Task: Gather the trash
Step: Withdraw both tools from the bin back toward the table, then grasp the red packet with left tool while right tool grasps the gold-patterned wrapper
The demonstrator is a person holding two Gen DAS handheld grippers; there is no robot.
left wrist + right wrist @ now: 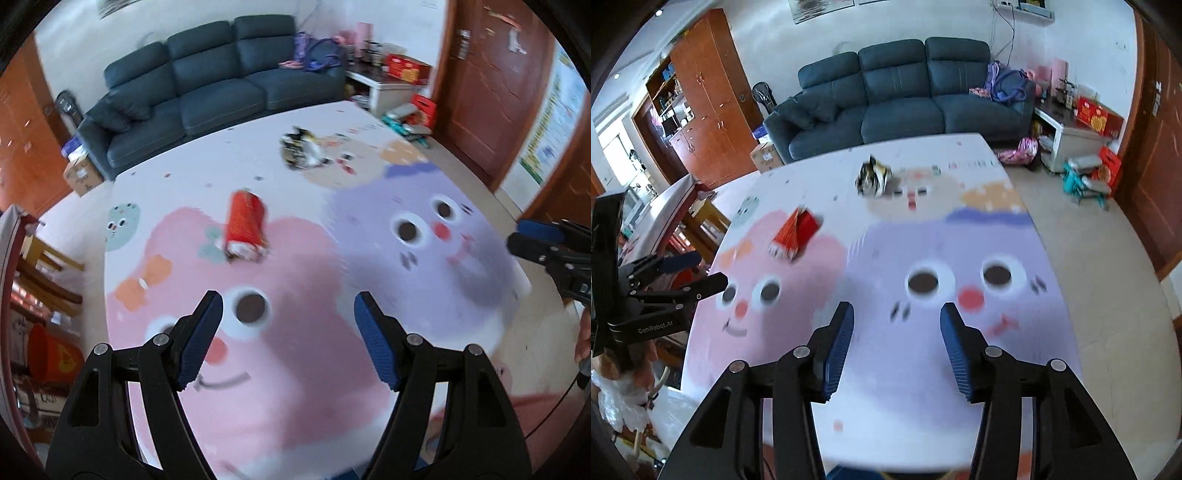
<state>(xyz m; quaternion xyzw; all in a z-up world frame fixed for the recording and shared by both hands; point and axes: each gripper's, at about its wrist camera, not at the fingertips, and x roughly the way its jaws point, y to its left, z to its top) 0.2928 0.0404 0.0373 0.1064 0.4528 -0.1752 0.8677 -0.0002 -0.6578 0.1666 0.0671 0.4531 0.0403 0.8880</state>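
Note:
A red snack packet [246, 225] lies on the cartoon play mat [295, 387], ahead of my left gripper [288, 306], which is open and empty above the pink face. It also shows in the right wrist view [793, 232]. A crumpled dark and gold wrapper [300, 147] lies farther back on the mat; it also shows in the right wrist view [873, 180]. My right gripper [897, 317] is open and empty above the purple face. Each gripper shows at the edge of the other's view.
A dark blue sofa [905, 99] stands behind the mat. A cardboard box [82, 173] sits by its left end. A white low table [1067, 136] with red boxes and toys stands at the right. Wooden cabinets [709, 96] and a red bucket [51, 354] are at the left.

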